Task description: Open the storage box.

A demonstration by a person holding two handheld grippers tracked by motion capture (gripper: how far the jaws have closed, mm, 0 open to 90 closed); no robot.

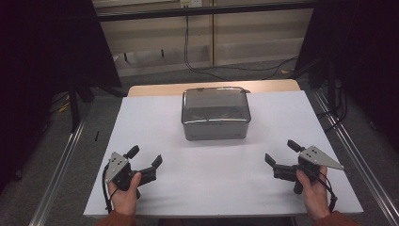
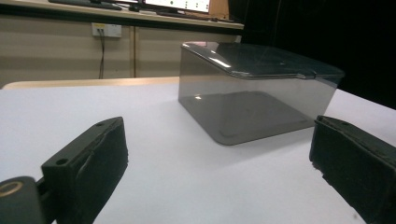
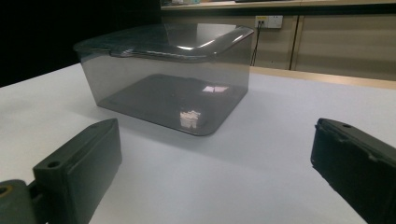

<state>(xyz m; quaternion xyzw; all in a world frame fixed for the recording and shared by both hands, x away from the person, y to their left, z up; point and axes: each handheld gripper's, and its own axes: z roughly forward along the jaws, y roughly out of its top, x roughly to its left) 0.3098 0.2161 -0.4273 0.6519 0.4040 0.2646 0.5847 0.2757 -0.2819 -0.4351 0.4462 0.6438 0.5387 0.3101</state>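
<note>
Table, white rectangular top (image 1: 155, 136): wooden edge showing along the far side; carries everything listed below.

Box, smoky translucent grey plastic, rounded corners, with a fitted lid of the same material (image 1: 215, 113): stands upright at the far centre of the table, lid on and seated flat. In the left gripper view the box (image 2: 254, 91) sits ahead and a little to the right of the jaws; in the right gripper view the box (image 3: 166, 74) sits ahead and to the left. Well apart from both grippers, touched by neither.

Left gripper, black, two-jawed, grey three-cornered plate on top (image 1: 147, 157): held low over the near left part of the table, jaws spread wide with nothing between them, aimed toward the box. The person's left hand (image 1: 124, 193) grips it from behind, forearm entering from the near edge (rust-coloured sleeve at the cuff).

Right gripper, black, two-jawed, same grey plate (image 1: 280, 153): held low over the near right part, jaws likewise spread wide and empty, angled inward toward the box. The person's right hand (image 1: 314, 190) wraps the handle, wrist straight.
</note>
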